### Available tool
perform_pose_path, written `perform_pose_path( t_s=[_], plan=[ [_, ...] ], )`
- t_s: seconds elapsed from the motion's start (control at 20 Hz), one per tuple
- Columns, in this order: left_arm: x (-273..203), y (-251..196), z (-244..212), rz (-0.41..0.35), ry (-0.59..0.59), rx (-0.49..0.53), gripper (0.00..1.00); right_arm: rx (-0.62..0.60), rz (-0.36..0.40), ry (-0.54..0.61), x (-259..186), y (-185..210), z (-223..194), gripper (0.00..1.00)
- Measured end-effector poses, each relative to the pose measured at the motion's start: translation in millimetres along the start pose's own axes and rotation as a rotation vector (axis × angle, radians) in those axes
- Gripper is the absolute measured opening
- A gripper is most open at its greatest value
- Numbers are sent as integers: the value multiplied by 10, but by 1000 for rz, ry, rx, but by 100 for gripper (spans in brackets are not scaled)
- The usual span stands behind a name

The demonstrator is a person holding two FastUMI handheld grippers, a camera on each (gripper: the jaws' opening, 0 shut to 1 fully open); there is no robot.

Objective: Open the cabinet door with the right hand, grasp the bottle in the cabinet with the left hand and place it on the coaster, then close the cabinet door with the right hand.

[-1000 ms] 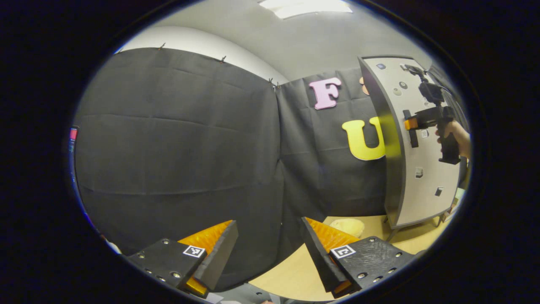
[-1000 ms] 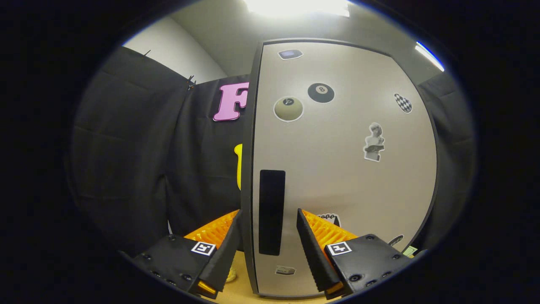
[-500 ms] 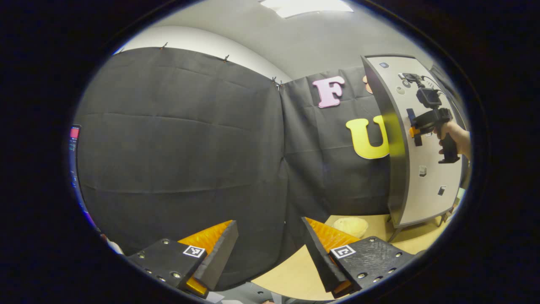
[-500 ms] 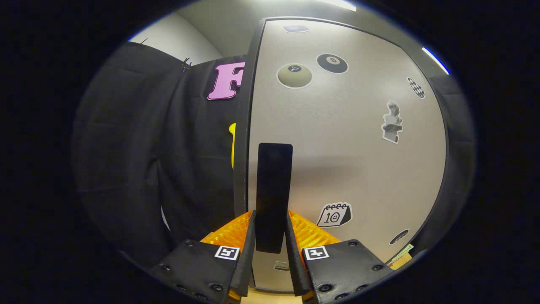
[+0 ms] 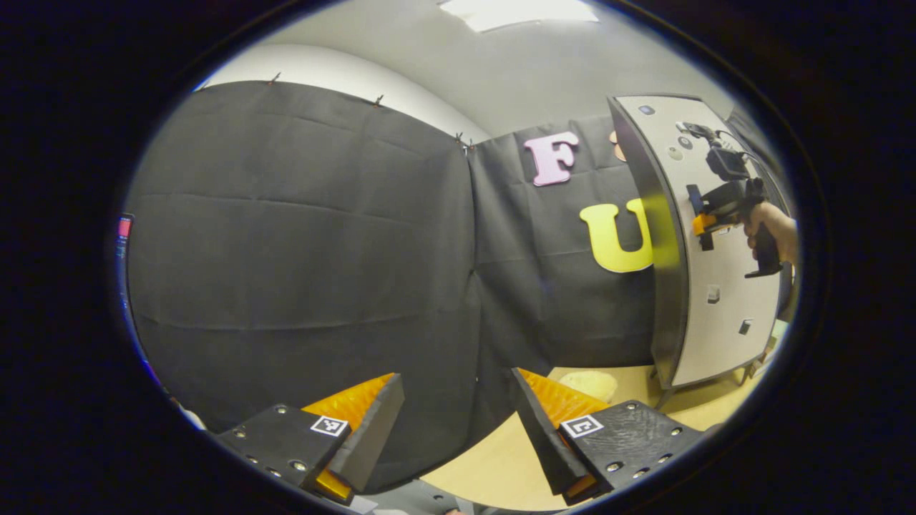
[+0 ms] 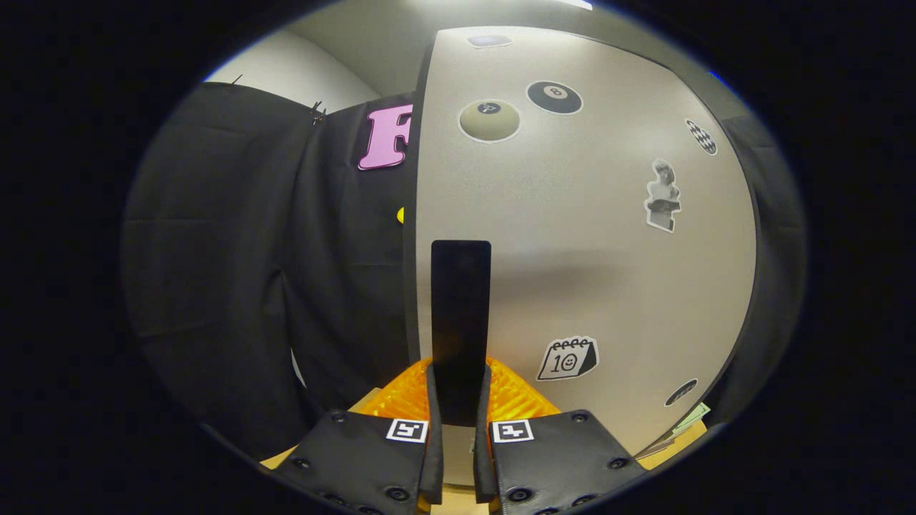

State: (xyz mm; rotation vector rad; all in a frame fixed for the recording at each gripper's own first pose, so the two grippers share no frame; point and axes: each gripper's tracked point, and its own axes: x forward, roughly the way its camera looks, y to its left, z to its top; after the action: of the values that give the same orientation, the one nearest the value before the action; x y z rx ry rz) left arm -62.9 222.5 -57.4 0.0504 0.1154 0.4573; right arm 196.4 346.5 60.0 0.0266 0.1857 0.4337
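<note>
In the right gripper view the grey cabinet door [image 6: 594, 257], dotted with stickers, stands close in front. Its black vertical handle [image 6: 460, 322] runs down between my right gripper [image 6: 458, 408], whose fingers press on its lower end from both sides. In the left gripper view the cabinet [image 5: 705, 286] stands at the far right on the wooden table [image 5: 501, 458], with the right gripper [image 5: 705, 222] and a hand [image 5: 776, 232] at the handle. My left gripper [image 5: 458, 429] hangs open above the table's near edge, holding nothing. A pale round coaster [image 5: 592, 383] lies on the table left of the cabinet.
Black cloth walls enclose the booth behind and left of the cabinet. The cabinet rests on thin legs [image 5: 662, 397] near the table's right side. Papers [image 6: 680, 425] lie at the cabinet's lower right foot.
My right gripper moved in on the handle and went from open to shut on it. The door's left edge looks slightly swung toward me. My left gripper stayed put.
</note>
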Motion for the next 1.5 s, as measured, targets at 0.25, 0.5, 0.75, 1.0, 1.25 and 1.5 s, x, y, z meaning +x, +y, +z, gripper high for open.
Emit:
perform_pose_path(
  t_s=[0.25,0.5,0.75,1.0,1.25,1.5],
  plan=[
    [-20,-348,117,-79,-26,-5,89,5,64,-16,-174,-18,-3,19],
    [-20,-729,208,-173,-58,-1,89,-3,117,-1,-321,-35,-25,19],
    [-74,-1039,267,-241,-78,0,92,-1,147,-4,-531,-70,-22,19],
    [-93,-1349,264,-298,-74,-25,89,1,183,-3,-657,-178,-41,19],
    [-165,-1643,339,-348,-90,-24,89,-10,220,8,-773,-299,-78,19],
    [-250,-1896,406,-393,-104,-10,94,-24,255,9,-929,-446,-80,19]
  ],
)
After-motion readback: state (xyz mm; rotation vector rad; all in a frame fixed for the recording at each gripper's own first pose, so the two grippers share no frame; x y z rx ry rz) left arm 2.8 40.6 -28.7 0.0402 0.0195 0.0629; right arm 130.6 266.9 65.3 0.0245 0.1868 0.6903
